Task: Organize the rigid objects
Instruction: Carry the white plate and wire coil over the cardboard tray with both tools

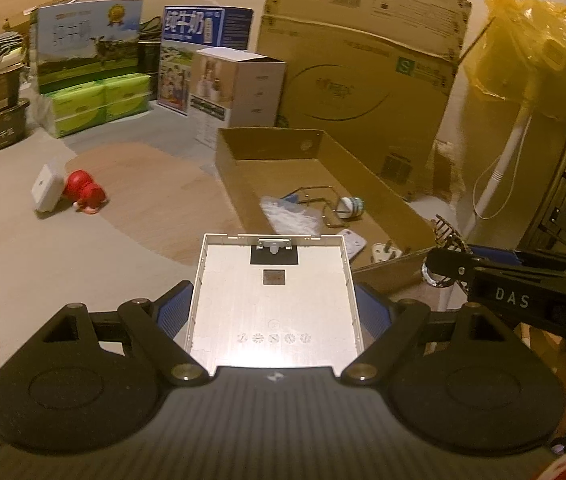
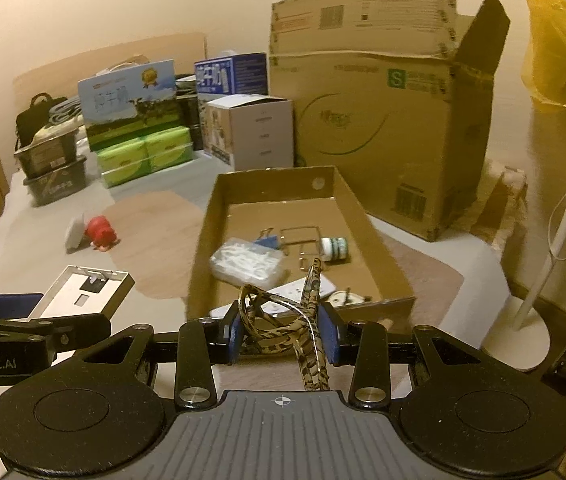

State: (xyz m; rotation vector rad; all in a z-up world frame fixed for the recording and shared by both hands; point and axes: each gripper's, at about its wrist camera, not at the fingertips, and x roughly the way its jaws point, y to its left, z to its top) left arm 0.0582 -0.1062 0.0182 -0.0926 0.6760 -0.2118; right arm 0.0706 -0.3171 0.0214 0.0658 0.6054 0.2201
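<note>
A: While both claws carry loads, left claw [image 1: 273, 304] clamped on white tray [image 1: 273, 292], right claw [image 2: 283, 332] clamped on patterned glasses [image 2: 283, 316], both short of cardboard box [image 2: 363, 208].

B: Progress? Maybe halfway. Already boxed: plastic bag, wire bits, tape roll. Left out: red toy [image 1: 85, 194], white block [image 1: 46, 188] on floor.

A: Only right view shows glasses clearly; left view shows tray inside.
</note>
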